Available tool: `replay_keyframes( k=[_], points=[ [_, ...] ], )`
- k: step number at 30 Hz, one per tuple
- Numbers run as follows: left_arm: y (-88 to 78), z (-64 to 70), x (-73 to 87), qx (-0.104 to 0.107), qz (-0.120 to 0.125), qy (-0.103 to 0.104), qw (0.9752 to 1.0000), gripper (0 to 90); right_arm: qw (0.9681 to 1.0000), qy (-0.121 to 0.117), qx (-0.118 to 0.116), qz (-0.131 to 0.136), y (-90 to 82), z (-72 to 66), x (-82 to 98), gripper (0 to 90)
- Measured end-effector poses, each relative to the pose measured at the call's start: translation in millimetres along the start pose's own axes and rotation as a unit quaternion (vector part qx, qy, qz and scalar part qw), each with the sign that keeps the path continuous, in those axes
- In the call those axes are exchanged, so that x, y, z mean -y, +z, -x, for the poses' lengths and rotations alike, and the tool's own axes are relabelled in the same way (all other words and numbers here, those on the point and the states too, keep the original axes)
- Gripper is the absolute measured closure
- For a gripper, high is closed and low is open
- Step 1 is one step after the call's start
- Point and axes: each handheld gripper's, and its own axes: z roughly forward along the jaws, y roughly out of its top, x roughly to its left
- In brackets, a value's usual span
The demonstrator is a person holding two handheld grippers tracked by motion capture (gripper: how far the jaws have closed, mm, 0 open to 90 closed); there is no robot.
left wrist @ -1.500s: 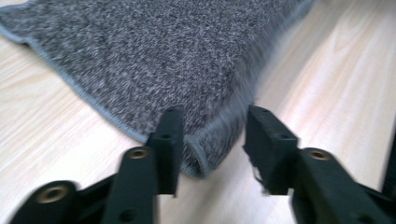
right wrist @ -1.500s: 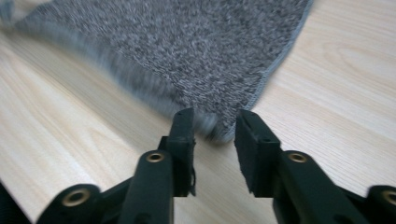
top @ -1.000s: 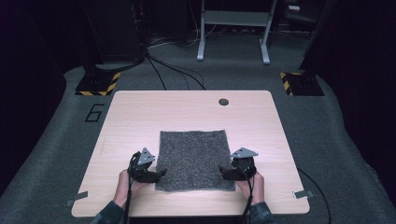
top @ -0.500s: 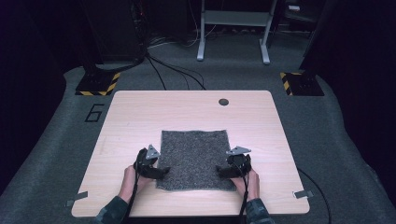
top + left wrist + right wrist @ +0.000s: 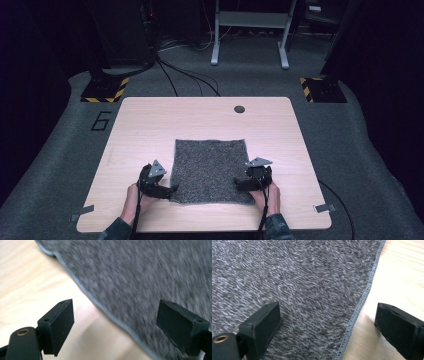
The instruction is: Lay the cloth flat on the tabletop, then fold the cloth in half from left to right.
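A grey fuzzy cloth point(image 5: 210, 170) lies flat in the middle of the wooden table point(image 5: 150, 125). My left gripper point(image 5: 167, 190) sits low at the cloth's near left corner. In the left gripper view it point(image 5: 115, 325) is open, the stitched hem running between the jaws, one jaw over wood and one over the cloth point(image 5: 150, 277). My right gripper point(image 5: 241, 184) sits at the near right edge. It point(image 5: 327, 325) is open too, astride the hem, above the cloth point(image 5: 299, 277). Both pairs of jaws have just been opening, and neither presses on the cloth.
A small black round cap point(image 5: 239, 109) is set in the table's far side. Bits of tape point(image 5: 81, 214) mark the near corners. On the floor behind stand striped bases point(image 5: 105, 90), cables and a metal frame point(image 5: 250, 30).
The left gripper edged in over the cloth's left hem and came back out a little. The right gripper has hardly shifted. The cloth lies as before.
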Motion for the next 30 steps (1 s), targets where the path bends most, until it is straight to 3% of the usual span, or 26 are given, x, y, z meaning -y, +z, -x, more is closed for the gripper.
replay_keyframes(
  k=[2,8,13,17,23,27,30],
  points=[
    [0.2,7.3,4.4,-0.011,-0.016,0.023,0.9995,14.6,1.0000,0.006,0.005,0.002,-1.6,0.0,1.8,6.5],
    [-3.1,11.8,7.3,-0.014,-0.007,0.026,0.9995,14.7,0.9999,0.005,0.012,0.007,-3.4,1.5,4.0,6.5],
    [-5.3,-2.2,7.4,0.010,0.006,-0.010,0.9999,13.6,0.9999,0.012,0.006,0.003,-3.5,2.4,4.0,6.5],
    [-5.9,-17.9,5.0,0.012,0.017,-0.042,0.9989,12.2,0.9999,0.013,0.006,0.003,-3.1,2.8,3.9,5.9],
    [-4.7,-39.5,-11.5,0.012,0.032,-0.062,0.9975,9.5,0.9996,0.015,0.003,0.024,-11.5,2.5,4.0,3.9],
    [1.6,-49.9,-24.0,0.021,0.031,-0.068,0.9970,7.5,0.9994,0.014,-0.007,0.030,-21.4,-7.2,-0.8,4.2],
    [7.7,-57.1,-33.5,0.021,0.030,-0.071,0.9968,6.7,0.9992,-0.001,-0.018,0.034,-25.0,-22.4,-4.9,4.7]
  ],
)
